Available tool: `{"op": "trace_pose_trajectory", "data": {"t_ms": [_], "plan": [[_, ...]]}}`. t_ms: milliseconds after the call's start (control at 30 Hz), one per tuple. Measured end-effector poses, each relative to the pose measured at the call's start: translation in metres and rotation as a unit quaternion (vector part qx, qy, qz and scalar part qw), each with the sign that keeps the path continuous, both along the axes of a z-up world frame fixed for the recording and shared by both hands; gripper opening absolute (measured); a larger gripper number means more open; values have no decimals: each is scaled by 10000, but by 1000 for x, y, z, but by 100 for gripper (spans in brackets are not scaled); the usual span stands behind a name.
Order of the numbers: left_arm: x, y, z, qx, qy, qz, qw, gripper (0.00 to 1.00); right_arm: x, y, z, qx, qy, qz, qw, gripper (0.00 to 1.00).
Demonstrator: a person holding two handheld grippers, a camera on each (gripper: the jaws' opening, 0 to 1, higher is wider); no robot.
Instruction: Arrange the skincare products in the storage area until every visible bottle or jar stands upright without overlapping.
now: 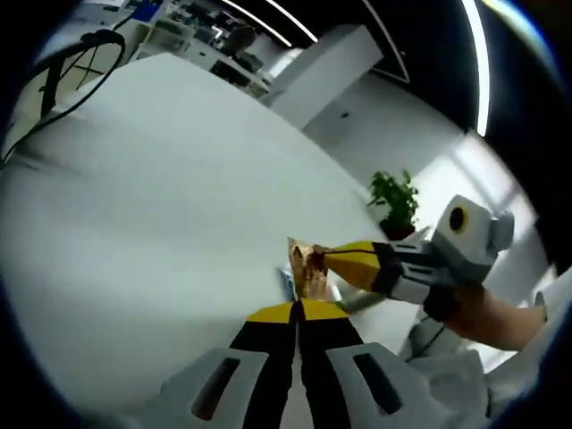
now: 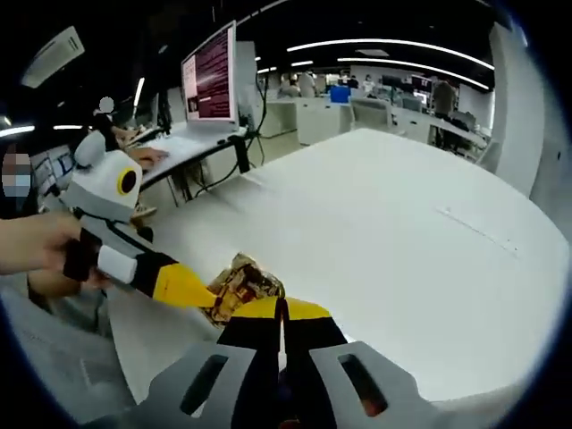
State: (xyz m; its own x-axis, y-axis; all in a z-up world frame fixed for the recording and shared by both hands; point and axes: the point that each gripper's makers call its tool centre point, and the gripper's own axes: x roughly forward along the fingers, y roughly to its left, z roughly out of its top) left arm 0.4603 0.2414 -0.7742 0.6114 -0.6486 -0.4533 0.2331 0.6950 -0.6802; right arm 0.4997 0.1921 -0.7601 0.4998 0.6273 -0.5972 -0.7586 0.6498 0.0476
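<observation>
Meeting over the near edge of the white worktop [image 1: 161, 179], both grippers pinch the same small crinkled packet [image 1: 307, 264], gold and brown, which hangs between them just above the surface. In the left gripper view the left gripper [image 1: 298, 312] has its yellow-tipped jaws closed on the packet's near end, while the right gripper [image 1: 335, 257] comes in from the right and clamps the far end, with a potted plant [image 1: 394, 202] behind it. In the right gripper view the right gripper's jaws are pressed together at the packet's edge, the left gripper's yellow tip touches the packet from the left, and a monitor [image 2: 211, 75] stands on a desk beyond.
</observation>
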Motion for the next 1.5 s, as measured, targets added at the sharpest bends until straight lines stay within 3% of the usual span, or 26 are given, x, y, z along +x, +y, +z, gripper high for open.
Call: {"op": "trace_pose_trajectory", "data": {"t_ms": [433,633,1300,1500], "plan": [[23,3,-33,116,370,-57,9992,1,19,2,-32,-381,33,-51,9993,1],[12,2,-43,329,540,-130,9979,1,16,3,-49,-661,28,158,9977,1],[22,6,-62,895,423,-369,9944,1,16,4,-69,-1023,-32,378,9940,1],[23,5,-61,1094,224,-535,9923,2,17,3,-73,-1059,-32,399,9936,1]]}}
